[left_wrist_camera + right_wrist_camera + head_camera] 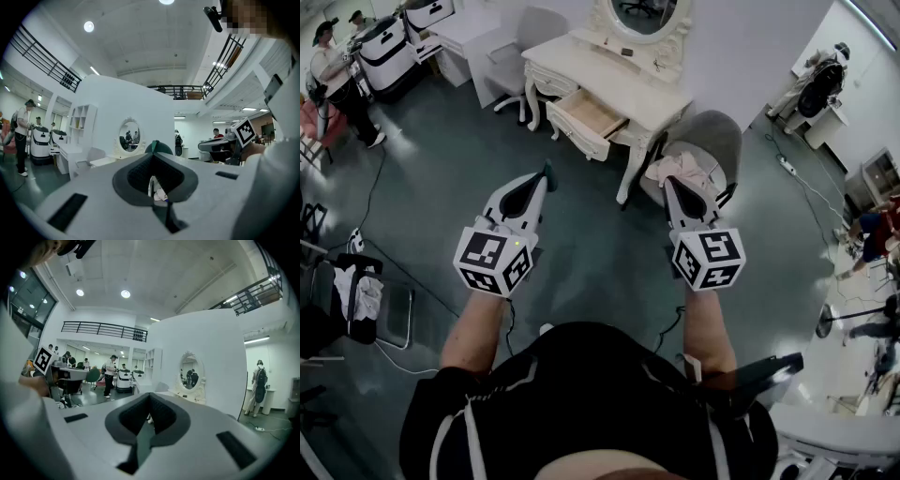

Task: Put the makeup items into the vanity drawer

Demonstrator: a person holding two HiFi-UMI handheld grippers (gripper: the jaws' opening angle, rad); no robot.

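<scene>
A white vanity table (614,75) with an oval mirror (644,14) stands some way ahead across the grey floor. Its left drawer (586,117) is pulled open, and the part I can see holds nothing. A few small dark items (626,52) lie on the tabletop. My left gripper (547,172) and right gripper (667,184) are held side by side in the air, well short of the table. Both are shut with nothing between the jaws. The vanity mirror (130,136) shows beyond the left gripper (157,146), and the mirror (191,376) beyond the right gripper (150,397).
A grey chair (708,141) with a pink cloth (675,171) draped on it stands at the vanity's right. A second white desk (473,37) and grey chair (530,42) stand behind on the left. A folding chair (366,300), floor cables (412,277) and people (333,80) are at the sides.
</scene>
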